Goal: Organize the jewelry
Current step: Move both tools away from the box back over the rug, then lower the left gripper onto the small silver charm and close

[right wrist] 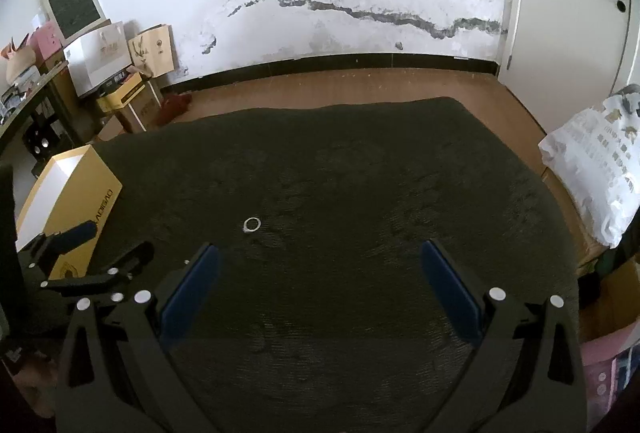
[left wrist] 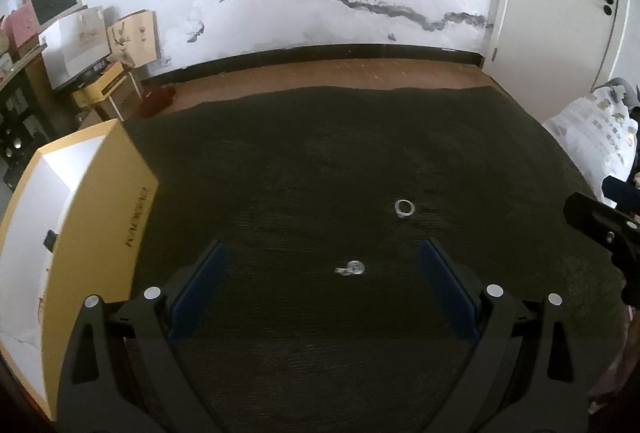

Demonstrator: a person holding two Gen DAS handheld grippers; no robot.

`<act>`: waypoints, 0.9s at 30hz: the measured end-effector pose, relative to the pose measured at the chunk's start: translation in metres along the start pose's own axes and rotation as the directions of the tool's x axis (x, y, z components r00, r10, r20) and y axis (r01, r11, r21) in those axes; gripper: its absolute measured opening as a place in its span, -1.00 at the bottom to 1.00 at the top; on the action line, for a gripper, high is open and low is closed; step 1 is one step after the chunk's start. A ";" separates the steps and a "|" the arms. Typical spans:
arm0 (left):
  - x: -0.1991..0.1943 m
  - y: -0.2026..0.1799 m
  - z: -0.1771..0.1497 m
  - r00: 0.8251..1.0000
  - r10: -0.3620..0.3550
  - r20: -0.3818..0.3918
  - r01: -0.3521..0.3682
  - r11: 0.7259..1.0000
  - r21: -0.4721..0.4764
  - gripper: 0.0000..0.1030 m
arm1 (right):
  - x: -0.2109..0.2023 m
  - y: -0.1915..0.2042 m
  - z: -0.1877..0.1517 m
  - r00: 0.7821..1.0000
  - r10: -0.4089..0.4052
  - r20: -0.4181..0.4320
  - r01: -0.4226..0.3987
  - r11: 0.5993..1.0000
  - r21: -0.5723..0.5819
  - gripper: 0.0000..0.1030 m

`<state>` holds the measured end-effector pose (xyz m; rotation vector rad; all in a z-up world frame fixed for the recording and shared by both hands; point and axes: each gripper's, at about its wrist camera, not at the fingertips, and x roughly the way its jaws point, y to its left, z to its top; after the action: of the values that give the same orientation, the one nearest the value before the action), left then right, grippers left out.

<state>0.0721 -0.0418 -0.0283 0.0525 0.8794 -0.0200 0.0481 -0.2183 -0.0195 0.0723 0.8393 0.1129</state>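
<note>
dark green fabric is covering the bed (left wrist: 320,161) i'm working over, filling most of both views. a yellow box (left wrist: 100,217) with a white inside is sitting open at its left edge. i'm holding my left gripper (left wrist: 324,257) above the cover with its blue pads spread wide apart and gripping nothing. my right gripper (right wrist: 320,257) is hanging the same way, fingers parted and bare. a silver ring (left wrist: 405,208) is lying flat on the cover, ahead and to the right of the left gripper. a small shiny earring (left wrist: 351,268) is lying between the left pads, touching neither.
</note>
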 end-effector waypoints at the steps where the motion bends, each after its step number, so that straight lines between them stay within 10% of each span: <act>1: 0.001 -0.005 0.000 1.000 0.001 -0.001 -0.001 1.000 0.002 0.82 | -0.001 0.001 -0.001 1.000 0.001 0.000 -0.001 1.000 -0.001 0.88; 27: 0.073 -0.013 -0.039 0.995 0.032 -0.091 -0.034 0.999 -0.022 0.82 | -0.003 -0.015 0.005 1.000 0.031 0.004 -0.031 0.999 0.014 0.88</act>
<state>0.0883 -0.0522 -0.1095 0.0460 0.9689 0.0237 0.0509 -0.2337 -0.0160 0.0989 0.8358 0.1362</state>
